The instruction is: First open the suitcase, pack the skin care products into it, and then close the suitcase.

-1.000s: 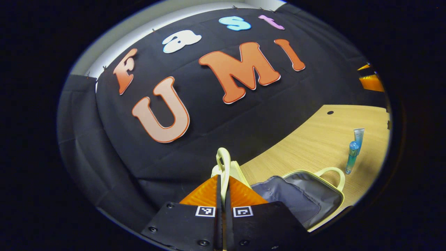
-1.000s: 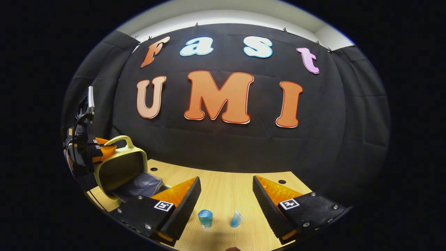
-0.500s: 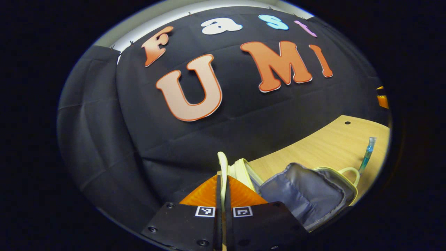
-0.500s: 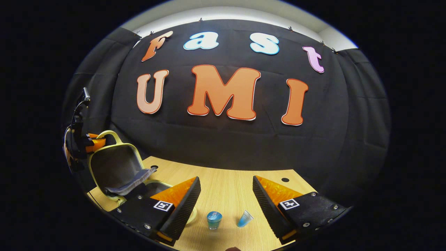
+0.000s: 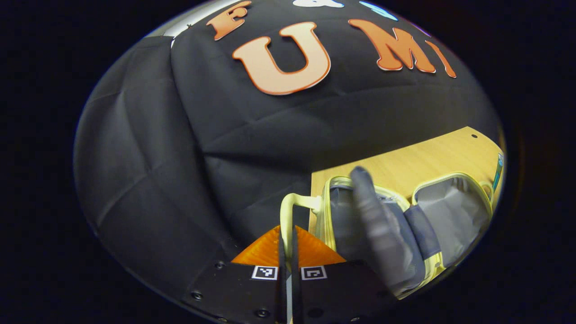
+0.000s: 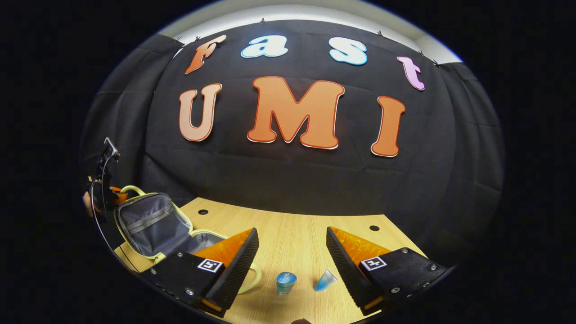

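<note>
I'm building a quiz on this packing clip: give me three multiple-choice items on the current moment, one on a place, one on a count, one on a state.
1. Where does the left gripper grip the suitcase?
A. the lid's handle
B. the zipper
C. the lining flap

2. How many skin care items stand on the table between the right gripper's fingers?
A. one
B. two
C. four

3. What state is the suitcase in?
A. closed
B. open
C. upside down

Answers:
1. A: both orange fingers press the pale yellow handle.
2. B: a blue bottle and a tube stand there.
3. B: the lid is swung back, so the grey lining shows.
</note>
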A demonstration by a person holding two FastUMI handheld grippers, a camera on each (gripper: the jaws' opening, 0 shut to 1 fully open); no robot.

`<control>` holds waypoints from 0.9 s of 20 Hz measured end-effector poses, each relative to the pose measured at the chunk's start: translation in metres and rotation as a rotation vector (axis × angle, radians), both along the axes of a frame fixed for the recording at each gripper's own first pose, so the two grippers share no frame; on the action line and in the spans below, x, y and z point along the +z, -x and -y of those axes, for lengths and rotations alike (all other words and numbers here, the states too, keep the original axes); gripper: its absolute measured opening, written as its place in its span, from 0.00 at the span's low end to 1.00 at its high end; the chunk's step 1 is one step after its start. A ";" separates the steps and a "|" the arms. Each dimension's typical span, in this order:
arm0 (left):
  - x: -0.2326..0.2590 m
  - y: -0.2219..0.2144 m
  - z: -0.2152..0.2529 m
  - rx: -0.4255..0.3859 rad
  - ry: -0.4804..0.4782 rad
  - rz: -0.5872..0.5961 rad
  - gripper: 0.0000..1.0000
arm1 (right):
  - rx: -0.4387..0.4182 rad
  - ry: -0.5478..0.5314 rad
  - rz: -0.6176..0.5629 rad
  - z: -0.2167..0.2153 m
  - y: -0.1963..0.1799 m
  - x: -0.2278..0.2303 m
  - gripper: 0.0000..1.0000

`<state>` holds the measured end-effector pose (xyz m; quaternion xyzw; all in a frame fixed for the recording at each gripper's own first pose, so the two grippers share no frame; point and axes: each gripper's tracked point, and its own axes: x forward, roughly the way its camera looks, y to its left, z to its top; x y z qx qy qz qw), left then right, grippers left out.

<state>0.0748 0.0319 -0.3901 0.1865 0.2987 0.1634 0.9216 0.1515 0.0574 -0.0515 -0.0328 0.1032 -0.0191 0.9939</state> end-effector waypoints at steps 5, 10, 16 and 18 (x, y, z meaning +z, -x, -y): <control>0.006 0.003 -0.001 0.018 -0.063 0.012 0.19 | -0.008 0.005 0.008 0.009 -0.003 0.000 0.96; 0.032 -0.018 0.075 -0.103 -0.049 0.097 0.72 | 0.005 0.018 0.034 0.022 -0.005 0.002 0.96; 0.072 -0.024 0.186 -0.197 -0.006 0.208 0.93 | 0.030 0.014 0.025 0.047 0.002 -0.010 0.96; 0.080 -0.027 0.222 -0.209 0.026 0.255 0.98 | 0.034 0.015 0.029 0.057 0.005 -0.012 0.96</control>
